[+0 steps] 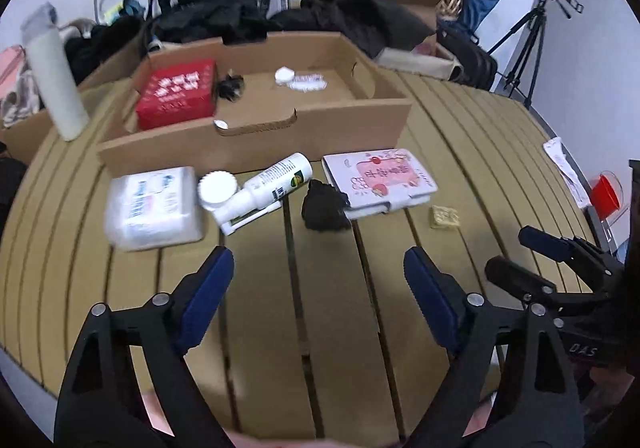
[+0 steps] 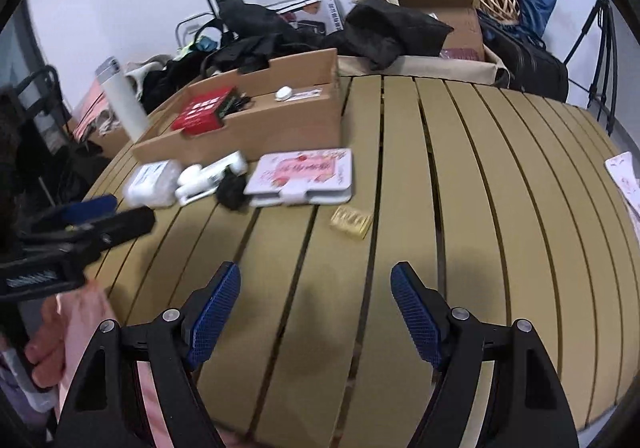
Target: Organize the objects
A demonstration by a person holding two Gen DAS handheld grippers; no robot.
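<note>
At the bottom of the left wrist view my left tool [image 1: 318,268] stands spread with nothing between its blue pads, hanging over bare slats of the worktop [image 1: 328,328]; I read that as a free approach toward the row of loose things just ahead. My right tool [image 2: 316,284] is likewise spread and empty at the bottom of its own view, over bare slats and aimed roughly at the small gold packet [image 2: 351,222] lying alone near frame centre. Above mid-frame in the left view the things still to be sorted lie in a line along the front wall of the box: a white plastic pack [image 1: 154,203] at the left, a white spray bottle [image 1: 266,187] on its side with a round white cap [image 1: 218,189] touching it, a black crumpled lump [image 1: 324,207], and a pink-and-white notebook [image 1: 380,181]. They sit there, I judge, as a queue waiting to go in. Behind them the shallow cardboard box [image 1: 256,149] already holds a red box [image 1: 176,93], a dark fuzzy item [image 1: 232,87] and small white pieces [image 1: 298,81], so it serves as the collecting place. A tall white bottle [image 1: 56,75] stands upright at upper left, beside the box.
</note>
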